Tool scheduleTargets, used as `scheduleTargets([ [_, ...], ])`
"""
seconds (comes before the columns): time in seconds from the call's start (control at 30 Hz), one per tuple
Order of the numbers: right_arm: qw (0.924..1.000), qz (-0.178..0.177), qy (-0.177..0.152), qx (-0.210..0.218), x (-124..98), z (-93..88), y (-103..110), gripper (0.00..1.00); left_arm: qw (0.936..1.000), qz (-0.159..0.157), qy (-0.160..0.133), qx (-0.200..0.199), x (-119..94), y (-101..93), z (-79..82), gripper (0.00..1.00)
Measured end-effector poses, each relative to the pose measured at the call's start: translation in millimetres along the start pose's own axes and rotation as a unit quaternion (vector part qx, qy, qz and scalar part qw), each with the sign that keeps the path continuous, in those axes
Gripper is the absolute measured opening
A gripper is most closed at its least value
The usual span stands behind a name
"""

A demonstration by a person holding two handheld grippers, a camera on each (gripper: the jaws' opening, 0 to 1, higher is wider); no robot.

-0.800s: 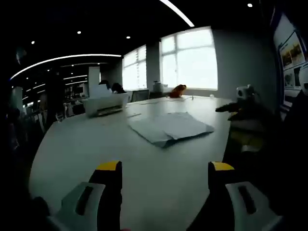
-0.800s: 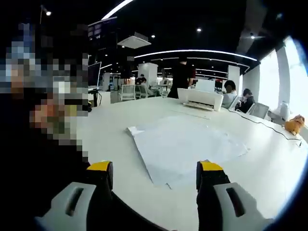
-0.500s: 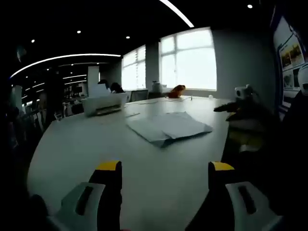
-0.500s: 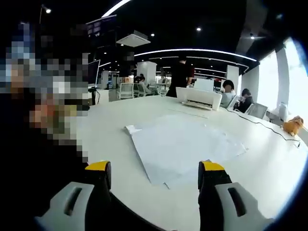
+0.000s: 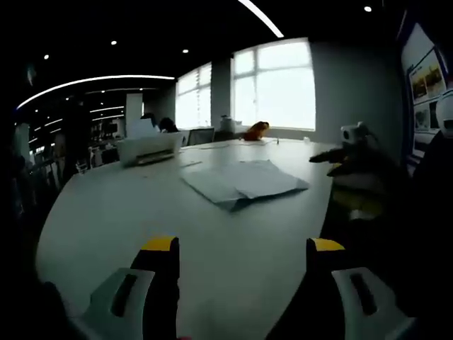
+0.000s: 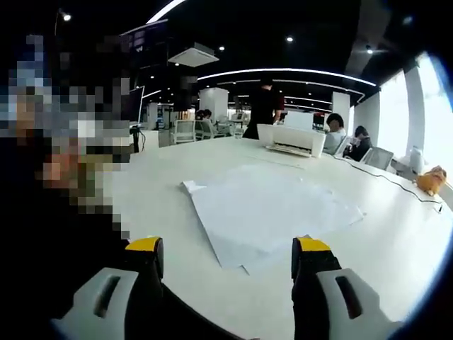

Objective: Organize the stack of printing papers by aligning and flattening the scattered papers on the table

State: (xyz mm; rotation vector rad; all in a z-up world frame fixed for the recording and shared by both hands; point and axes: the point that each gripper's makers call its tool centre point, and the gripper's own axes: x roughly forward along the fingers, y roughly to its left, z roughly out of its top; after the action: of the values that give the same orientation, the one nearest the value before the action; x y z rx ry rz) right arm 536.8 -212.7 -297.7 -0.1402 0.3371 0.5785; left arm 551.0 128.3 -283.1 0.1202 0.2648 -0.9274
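A loose pile of white printing papers (image 6: 265, 212) lies fanned out on the white table (image 6: 156, 205), its sheets askew with one corner sticking out at the left. In the left gripper view the same papers (image 5: 241, 183) lie farther off, past the middle of the table (image 5: 141, 212). My right gripper (image 6: 226, 258) is open just short of the pile's near edge, nothing between its yellow-tipped jaws. Also open, my left gripper (image 5: 241, 253) holds nothing and hovers well short of the papers. The right gripper (image 5: 350, 159) comes into the left gripper view from the right.
A white printer (image 6: 291, 139) stands at the far side of the table, also seen as the printer (image 5: 150, 149) in the left gripper view. An orange object (image 5: 256, 130) and a cable (image 6: 386, 183) lie near the window end. People and chairs are in the background.
Both views have shifted slightly, so the papers and printer sit a little higher in the pictures. The papers have not moved on the table. Both grippers stay open.
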Motion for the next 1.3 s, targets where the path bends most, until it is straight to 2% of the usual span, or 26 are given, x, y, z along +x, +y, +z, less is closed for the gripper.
scheduleTargets([
  [0.57,0.9999,0.01,0.001,-0.006,1.3,4.9,9.0,0.69,1.0,-0.004,-0.005,0.0,-4.2,1.7,1.4,0.76],
  [0.67,0.9998,0.019,-0.002,-0.004,1.1,7.1,13.0,0.69,0.9997,-0.008,-0.022,-0.006,-4.6,-0.4,10.1,0.78],
  [0.77,0.9992,0.037,-0.018,-0.002,-0.9,15.7,20.5,0.69,0.9992,-0.003,-0.037,-0.013,-5.1,-0.6,17.1,0.79],
  [0.9,0.9977,0.058,-0.034,-0.011,-3.6,26.4,31.8,0.68,0.9983,-0.004,-0.052,-0.023,-9.1,-0.3,20.8,0.8],
  [0.97,0.997,0.068,-0.037,-0.013,-3.9,28.8,36.4,0.67,0.9972,-0.011,-0.069,-0.029,-11.4,-3.2,25.9,0.82],
  [1.03,0.9963,0.076,-0.038,-0.014,-3.4,30.2,41.0,0.66,0.9924,-0.041,-0.107,-0.046,-17.2,-15.3,42.4,0.82],
  [1.1,0.9958,0.082,-0.036,-0.018,-1.9,30.4,45.4,0.66,0.9892,-0.048,-0.129,-0.049,-22.0,-17.9,53.3,0.81],
  [1.2,0.9949,0.092,-0.034,-0.024,1.6,30.3,52.2,0.66,0.9885,-0.043,-0.139,-0.043,-26.9,-15.0,59.9,0.78],
  [1.3,0.9942,0.098,-0.033,-0.028,2.3,31.4,56.4,0.66,0.9894,-0.038,-0.135,-0.035,-27.1,-11.7,58.2,0.78],
])
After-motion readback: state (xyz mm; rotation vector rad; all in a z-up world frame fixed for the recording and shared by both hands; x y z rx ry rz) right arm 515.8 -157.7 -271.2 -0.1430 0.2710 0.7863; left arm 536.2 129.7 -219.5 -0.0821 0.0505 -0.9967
